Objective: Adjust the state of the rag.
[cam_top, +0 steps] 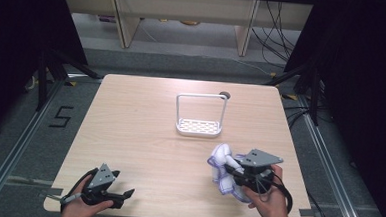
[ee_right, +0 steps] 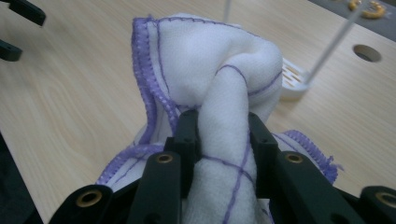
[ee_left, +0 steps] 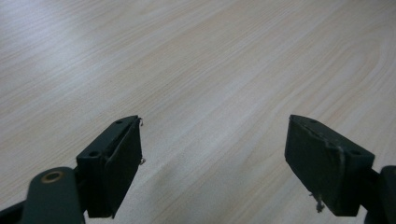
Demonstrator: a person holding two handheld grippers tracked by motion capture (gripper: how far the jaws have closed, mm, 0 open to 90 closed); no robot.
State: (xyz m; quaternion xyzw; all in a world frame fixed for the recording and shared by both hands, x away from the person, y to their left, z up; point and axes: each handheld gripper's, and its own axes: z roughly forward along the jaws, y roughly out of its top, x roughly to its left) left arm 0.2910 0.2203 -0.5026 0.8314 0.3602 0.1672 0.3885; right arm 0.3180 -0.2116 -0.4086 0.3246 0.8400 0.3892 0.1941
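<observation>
White cloth point(ee_right: 219, 84) in right gripper point(ee_right: 223, 140); floor "5" point(cam_top: 61, 116)

My left hand point(cam_top: 78, 208) holds my left gripper point(cam_top: 121, 192) low at the near left edge, its jaws spread wide with nothing between them, pointing right and a little forward. My right hand point(cam_top: 268, 202) holds my right gripper point(cam_top: 230, 170) near the front right, angled toward the left and forward, its jaws pinched tight on a fold of cloth point(ee_right: 219, 93).

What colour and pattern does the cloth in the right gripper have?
The soft white cloth has a purple stitched edge and thin purple grid lines; the right gripper view shows it best.
</observation>
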